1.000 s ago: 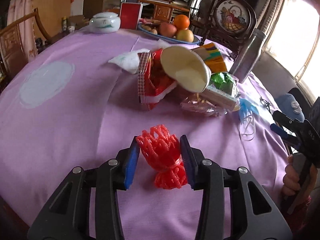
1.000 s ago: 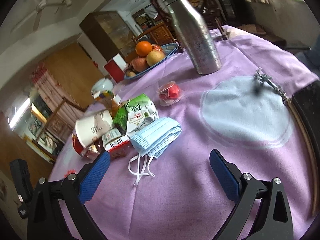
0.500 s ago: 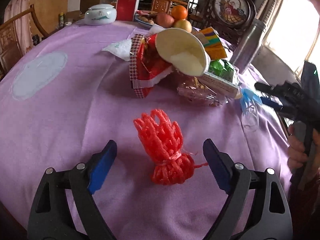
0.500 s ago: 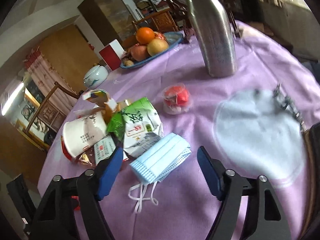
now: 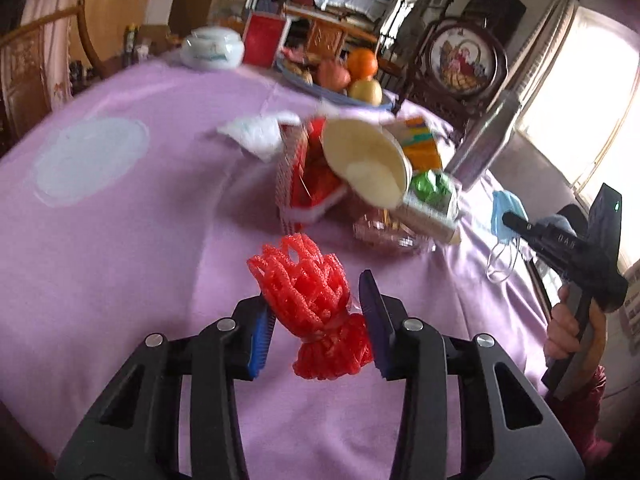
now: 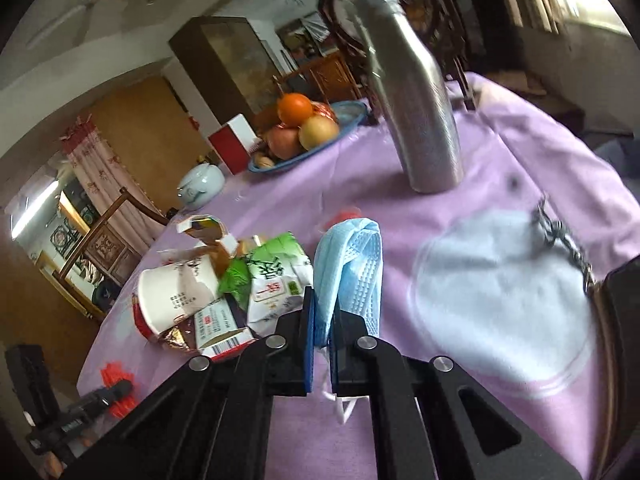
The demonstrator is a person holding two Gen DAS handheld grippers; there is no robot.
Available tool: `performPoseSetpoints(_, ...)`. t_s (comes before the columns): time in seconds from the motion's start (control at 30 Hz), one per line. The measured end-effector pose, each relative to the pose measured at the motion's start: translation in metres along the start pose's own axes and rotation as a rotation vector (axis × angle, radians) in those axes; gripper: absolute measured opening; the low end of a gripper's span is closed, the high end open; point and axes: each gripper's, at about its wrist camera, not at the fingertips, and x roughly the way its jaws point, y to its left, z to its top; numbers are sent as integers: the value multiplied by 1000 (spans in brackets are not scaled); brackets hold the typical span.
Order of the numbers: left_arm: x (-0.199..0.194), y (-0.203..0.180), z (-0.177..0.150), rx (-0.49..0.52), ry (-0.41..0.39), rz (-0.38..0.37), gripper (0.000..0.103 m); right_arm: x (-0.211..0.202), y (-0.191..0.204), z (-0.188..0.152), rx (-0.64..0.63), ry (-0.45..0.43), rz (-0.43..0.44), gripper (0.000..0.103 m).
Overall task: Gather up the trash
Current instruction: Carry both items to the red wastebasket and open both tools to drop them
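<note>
The left gripper (image 5: pixel 318 316) squeezes the red foam net (image 5: pixel 316 312), which stands with its long side pointing away, up off the purple surface (image 5: pixel 120 240). Its jaws have just been closing on it after opening wide. The right gripper (image 6: pixel 322 340) is pinched tight on the blue face mask (image 6: pixel 352 268), which was lying flat before; its jaws have just been closing too. The trash pile (image 6: pixel 224 280) sits between both grippers.

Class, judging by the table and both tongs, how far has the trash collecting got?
Done: nothing visibly binned. In hand: left tongs grip the red foam net; right tongs pinch the blue face mask. Left: paper cup, green packet and wrappers.
</note>
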Motion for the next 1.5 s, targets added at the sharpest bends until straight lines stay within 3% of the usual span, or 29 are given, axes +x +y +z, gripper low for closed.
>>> performPoseSetpoints(0.2, -42, 28, 3, -50, -82, 74, 41, -16, 16, -3, -93, -72, 7, 7)
performPoseSetpoints(0.37, -91, 73, -16, -127, -142, 191, 41, -21, 25, -5, -109, -84, 54, 7)
performPoseSetpoints(0.63, -195, 192, -95, -386, -205, 483, 41, -23, 68, -17, -128, -59, 183, 7)
performPoseSetpoints(0.8, -228, 261, -148, -539, -157, 640, 41, -22, 121, -26, -212, -39, 245, 7)
performPoseSetpoints(0.9, -231, 294, -179, -619, -102, 671, 43, -20, 153, -34, -255, -17, 286, 7)
performPoseSetpoints(1.07, -224, 318, -214, -691, -53, 737, 84, -18, 219, -55, -353, 35, 363, 7)
performPoseSetpoints(1.13, -227, 320, -220, -678, -63, 766, 90, -19, 246, -66, -396, 57, 400, 7)
performPoseSetpoints(1.33, -246, 327, -220, -676, -113, 881, 96, -18, 346, -114, -534, 188, 579, 6)
performPoseSetpoints(1.5, -269, 348, -229, -751, -181, 933, 96, -9, 439, -187, -673, 394, 743, 6)
